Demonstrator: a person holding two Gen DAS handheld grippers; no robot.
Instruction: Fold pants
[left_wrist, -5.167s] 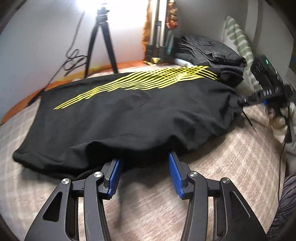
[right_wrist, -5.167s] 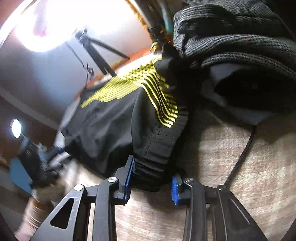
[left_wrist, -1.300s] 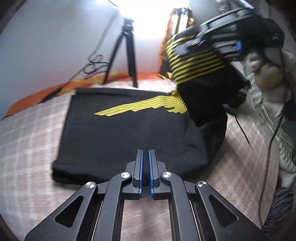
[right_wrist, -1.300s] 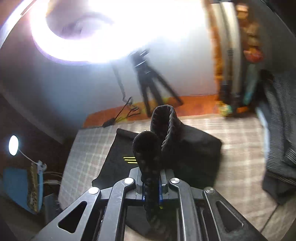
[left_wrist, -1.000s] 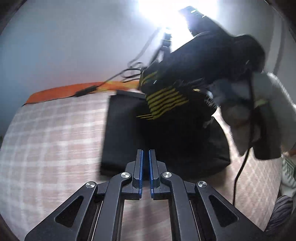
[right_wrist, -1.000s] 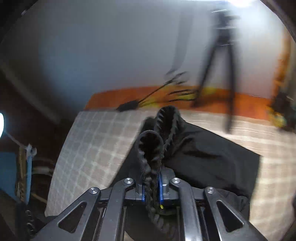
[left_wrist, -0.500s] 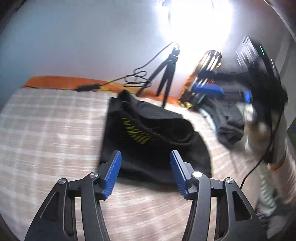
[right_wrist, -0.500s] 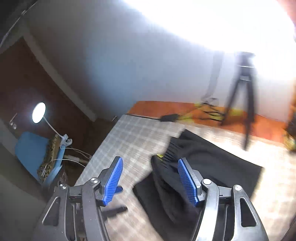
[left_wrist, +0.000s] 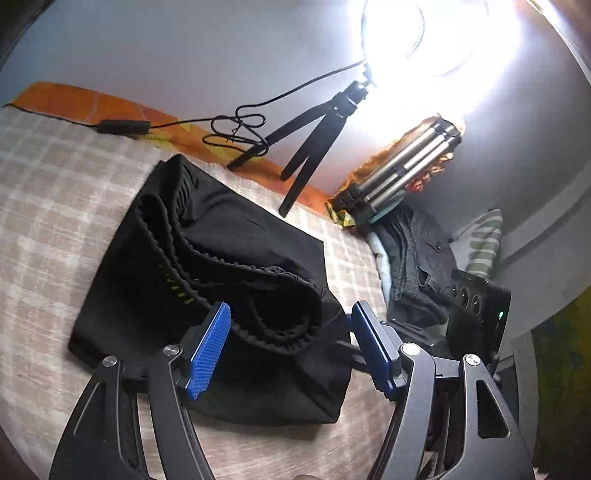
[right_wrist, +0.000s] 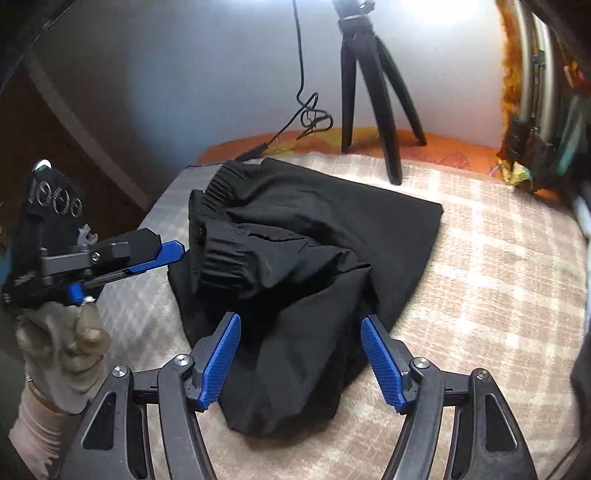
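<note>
Yellow stripes mostly hidden in folds; black pants (left_wrist: 236, 258) bunched on plaid bed (left_wrist: 55, 206), just beyond left gripper (left_wrist: 290, 350) and right gripper (right_wrist: 301, 358), both jaws apart, empty

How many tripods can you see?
2. A black tripod stands at the wall behind the pants. A folded silver tripod leans in the corner to its right. Others may be hidden.

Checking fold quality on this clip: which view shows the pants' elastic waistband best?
The left wrist view: the waistband runs as a long ribbed loop across the folded pants. The right wrist view shows only bunched sections of the waistband at the pile's left side.
</note>
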